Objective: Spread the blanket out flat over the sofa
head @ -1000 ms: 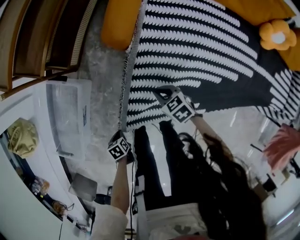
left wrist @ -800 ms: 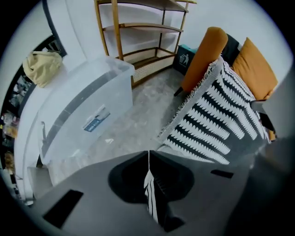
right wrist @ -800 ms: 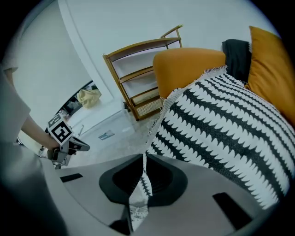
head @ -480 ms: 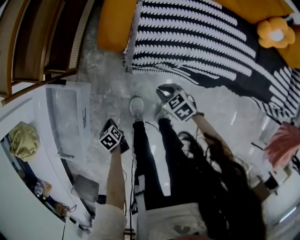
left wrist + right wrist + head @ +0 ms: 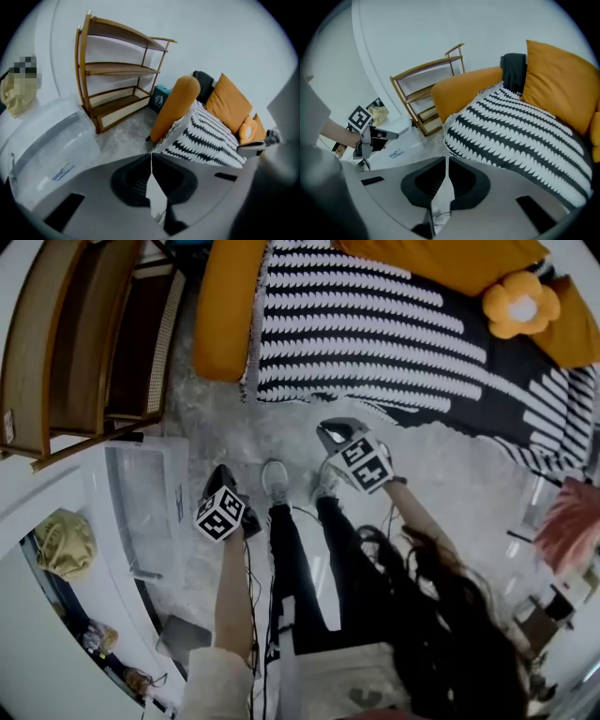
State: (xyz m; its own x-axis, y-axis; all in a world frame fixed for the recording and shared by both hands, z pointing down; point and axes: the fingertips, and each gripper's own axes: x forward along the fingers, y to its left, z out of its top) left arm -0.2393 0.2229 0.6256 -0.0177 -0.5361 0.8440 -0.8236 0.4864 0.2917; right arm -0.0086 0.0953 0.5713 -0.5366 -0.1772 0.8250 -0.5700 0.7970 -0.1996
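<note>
The black-and-white striped blanket [image 5: 375, 334] lies spread over the orange sofa [image 5: 225, 306], its fringed left edge beside the armrest and its front edge hanging over the seat. In the gripper views the blanket [image 5: 211, 138] [image 5: 520, 131] drapes the seat in front of the orange back cushions. My left gripper [image 5: 221, 474] is shut and empty above the floor, well short of the sofa. My right gripper [image 5: 328, 433] is also shut and empty, just in front of the blanket's hanging edge. The closed jaws [image 5: 151, 155] [image 5: 446, 160] hold nothing in either gripper view.
A flower-shaped cushion [image 5: 520, 304] lies on the blanket at the back right. A wooden shelf unit [image 5: 66, 334] stands left of the sofa, with a clear plastic box [image 5: 150, 502] nearer me. The person's legs and shoes [image 5: 275, 482] stand between the grippers. A pink object [image 5: 572, 521] sits at right.
The blanket's near edge, which reached down to both grippers a second ago, has drawn back onto the sofa. Both grippers now stand apart from it.
</note>
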